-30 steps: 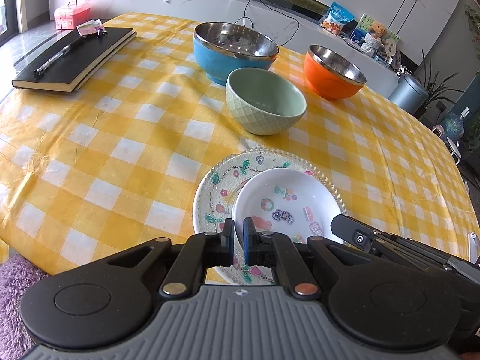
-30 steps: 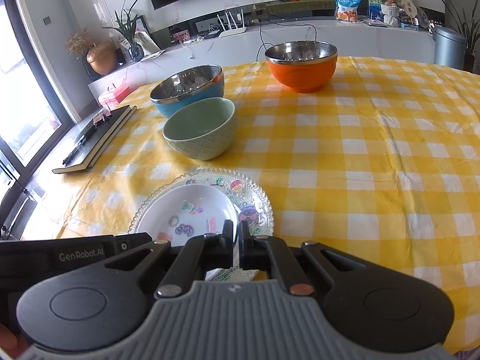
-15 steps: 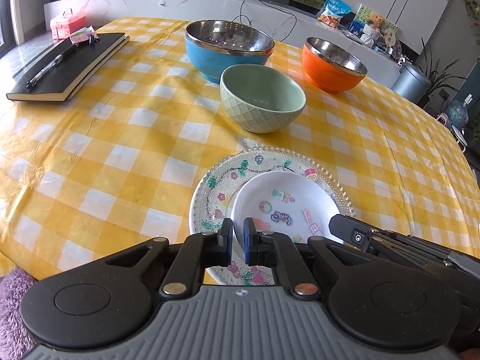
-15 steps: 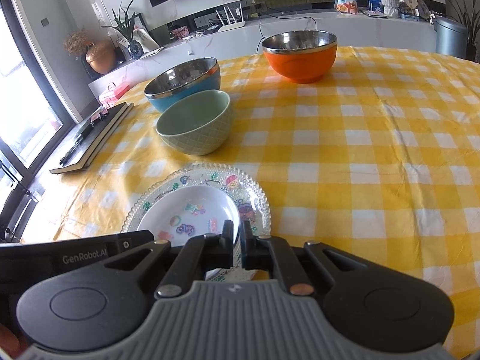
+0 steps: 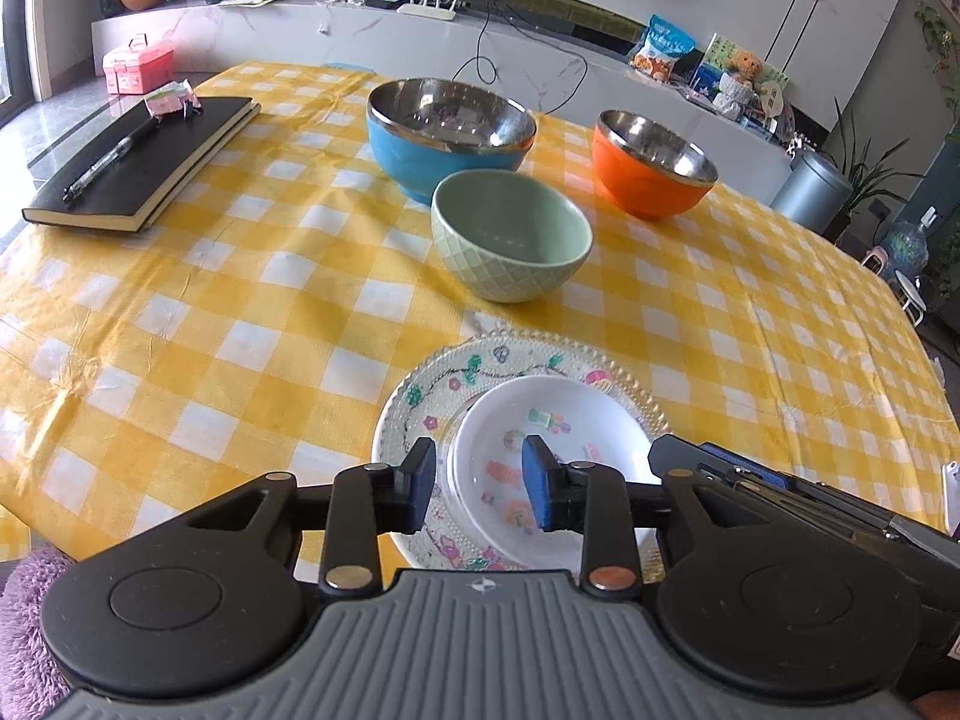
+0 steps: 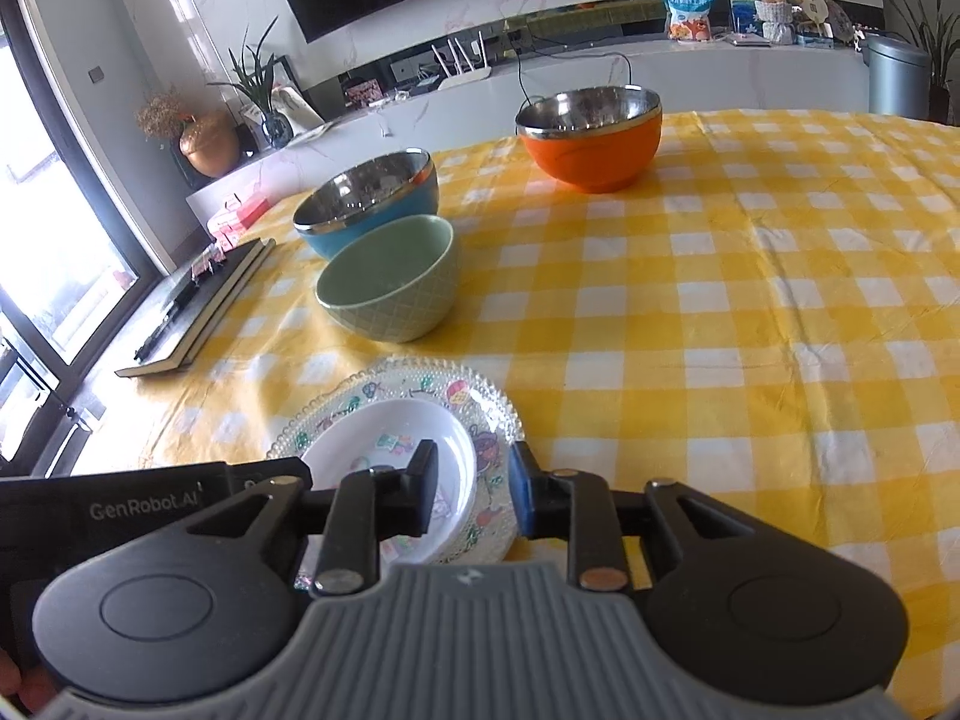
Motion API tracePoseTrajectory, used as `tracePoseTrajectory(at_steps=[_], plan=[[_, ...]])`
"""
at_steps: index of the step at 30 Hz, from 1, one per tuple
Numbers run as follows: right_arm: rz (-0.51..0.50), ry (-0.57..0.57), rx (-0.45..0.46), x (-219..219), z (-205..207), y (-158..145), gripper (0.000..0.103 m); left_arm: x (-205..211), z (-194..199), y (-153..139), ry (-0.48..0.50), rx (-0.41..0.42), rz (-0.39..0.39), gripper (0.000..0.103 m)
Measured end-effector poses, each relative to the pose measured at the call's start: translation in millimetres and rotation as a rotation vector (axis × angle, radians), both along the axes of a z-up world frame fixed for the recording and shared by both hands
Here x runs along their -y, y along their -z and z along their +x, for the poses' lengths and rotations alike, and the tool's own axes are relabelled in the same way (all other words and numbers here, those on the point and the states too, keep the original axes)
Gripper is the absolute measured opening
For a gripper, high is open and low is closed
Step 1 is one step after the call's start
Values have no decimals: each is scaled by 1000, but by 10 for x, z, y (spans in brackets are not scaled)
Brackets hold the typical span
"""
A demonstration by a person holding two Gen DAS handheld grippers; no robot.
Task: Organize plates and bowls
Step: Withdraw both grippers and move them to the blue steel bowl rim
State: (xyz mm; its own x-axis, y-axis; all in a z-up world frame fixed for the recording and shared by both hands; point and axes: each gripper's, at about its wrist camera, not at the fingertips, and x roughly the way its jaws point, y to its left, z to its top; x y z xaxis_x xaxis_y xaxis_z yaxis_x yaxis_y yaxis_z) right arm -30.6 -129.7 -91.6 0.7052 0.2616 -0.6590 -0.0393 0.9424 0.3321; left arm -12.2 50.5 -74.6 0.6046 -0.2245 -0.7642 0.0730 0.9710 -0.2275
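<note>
Both claws spread: left claw (image 5: pixel 478 483), right claw (image 6: pixel 469 489) | white bowl (image 5: pixel 543 450) sits on glass plate (image 5: pixel 420 387), near green bowl (image 5: pixel 510 234) | we think: light, slippery, breakable; pinch rim

Green bowl (image 5: pixel 511 237) just beyond plate (image 5: pixel 420 402)

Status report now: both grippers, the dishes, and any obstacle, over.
Left gripper open, right gripper open, both empty. White dish sits on glass plate. Green bowl just beyond; nothing between.
</note>
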Motion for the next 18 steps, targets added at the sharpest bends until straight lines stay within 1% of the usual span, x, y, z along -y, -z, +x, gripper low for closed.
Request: tracePoseTrajectory(at_steps=[4, 6, 10, 13, 14, 18], plan=[[26, 11, 39, 66, -53, -73, 38, 10, -24, -82, -8, 22, -16, 40], [32, 18, 62, 95, -77, -118, 47, 9, -28, -113, -9, 31, -21, 40], [7, 40, 97, 126, -75, -200, 51, -12, -19, -154, -16, 42, -39, 41], [-26, 71, 104, 122, -47, -246, 61, -32, 12, -176, -30, 50, -28, 41], [-35, 76, 108, 117, -28, -262, 63, -41, 35, -185, -36, 50, -19, 41], [-43, 54, 125, 81, 92, -341, 62, -100, 170, -249, -55, 57, -7, 41]])
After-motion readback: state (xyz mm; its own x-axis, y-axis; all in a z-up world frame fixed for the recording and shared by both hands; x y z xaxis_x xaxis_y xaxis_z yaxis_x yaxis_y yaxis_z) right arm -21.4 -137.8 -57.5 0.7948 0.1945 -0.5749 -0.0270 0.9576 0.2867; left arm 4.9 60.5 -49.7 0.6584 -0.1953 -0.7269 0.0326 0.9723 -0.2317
